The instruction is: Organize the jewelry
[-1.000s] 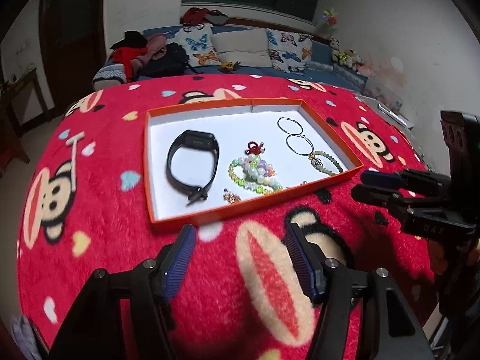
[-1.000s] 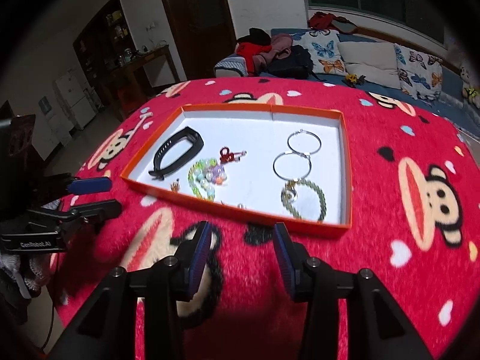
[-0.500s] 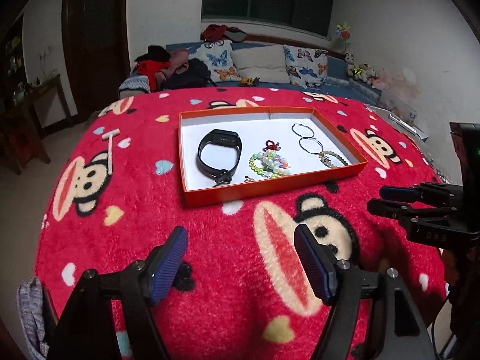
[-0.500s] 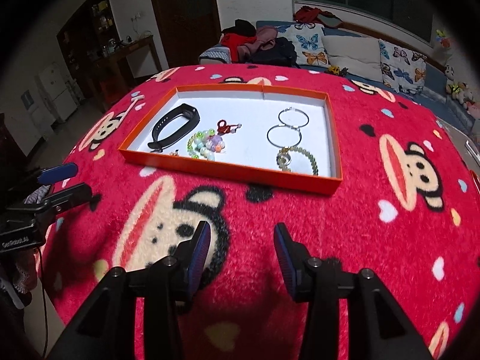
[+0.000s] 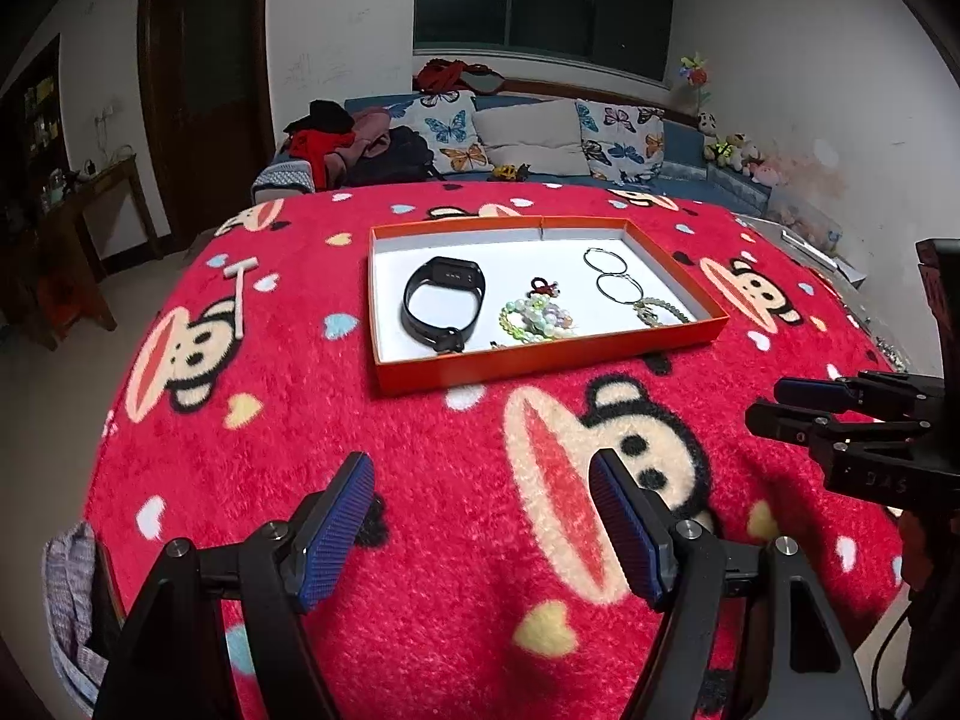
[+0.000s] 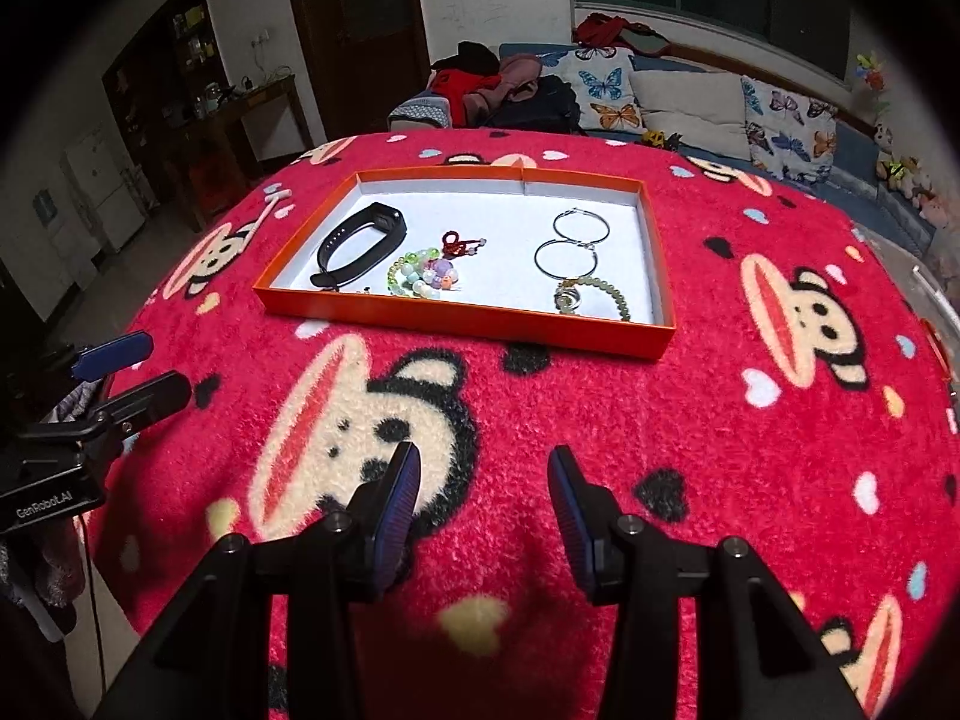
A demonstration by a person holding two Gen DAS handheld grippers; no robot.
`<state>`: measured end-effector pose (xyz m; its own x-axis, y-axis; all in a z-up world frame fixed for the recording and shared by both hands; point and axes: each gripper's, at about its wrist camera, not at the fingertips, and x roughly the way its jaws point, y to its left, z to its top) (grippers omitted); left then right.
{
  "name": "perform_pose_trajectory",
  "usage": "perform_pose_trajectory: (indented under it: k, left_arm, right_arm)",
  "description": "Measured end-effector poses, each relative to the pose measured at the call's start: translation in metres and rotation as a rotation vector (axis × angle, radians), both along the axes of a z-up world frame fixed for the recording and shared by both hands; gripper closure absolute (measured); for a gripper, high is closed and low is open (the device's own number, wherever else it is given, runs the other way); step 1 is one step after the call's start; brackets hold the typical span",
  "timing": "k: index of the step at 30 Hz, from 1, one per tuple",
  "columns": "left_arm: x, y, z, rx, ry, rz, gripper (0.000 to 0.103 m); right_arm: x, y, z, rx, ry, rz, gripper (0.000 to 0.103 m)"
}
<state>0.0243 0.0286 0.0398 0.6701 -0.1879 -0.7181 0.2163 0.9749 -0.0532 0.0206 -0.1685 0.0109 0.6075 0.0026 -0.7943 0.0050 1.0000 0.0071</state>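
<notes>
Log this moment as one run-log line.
left gripper: open, empty | right gripper: open, empty | both over blanket, short of orange tray | black band, beaded bracelet, hoops in tray

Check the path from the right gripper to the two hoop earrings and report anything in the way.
Only the tray's near wall lies between the right gripper and the hoops; the green bead bracelet sits just in front of them inside the tray. The blanket between is bare.
</notes>
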Motion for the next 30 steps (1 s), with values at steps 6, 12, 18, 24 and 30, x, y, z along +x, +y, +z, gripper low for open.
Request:
perform_pose_trajectory:
  k: [6,12,18,24,30]
  left_arm:
    - [-0.006,0.005,-0.003,-0.009,0.003,0.018,0.024]
    - [-0.009,0.009,-0.002,-0.011,0.004,0.032,0.024]
    - [-0.010,0.009,-0.001,-0.017,0.003,0.032,0.024]
    - [-0.011,0.009,-0.002,-0.017,0.010,0.040,0.024]
    - [-0.011,0.009,-0.003,-0.017,0.013,0.042,0.024]
  right_arm:
    - [-0.004,0.000,0.004,0.005,-0.005,-0.010,0.054]
    - [-0.008,0.003,0.005,0.019,-0.005,-0.009,0.054]
    - [-0.009,0.004,0.005,0.020,-0.006,-0.008,0.054]
    - [-0.010,0.008,0.006,0.023,-0.003,-0.001,0.054]
    - [-0.011,0.014,0.006,0.023,0.003,0.003,0.054]
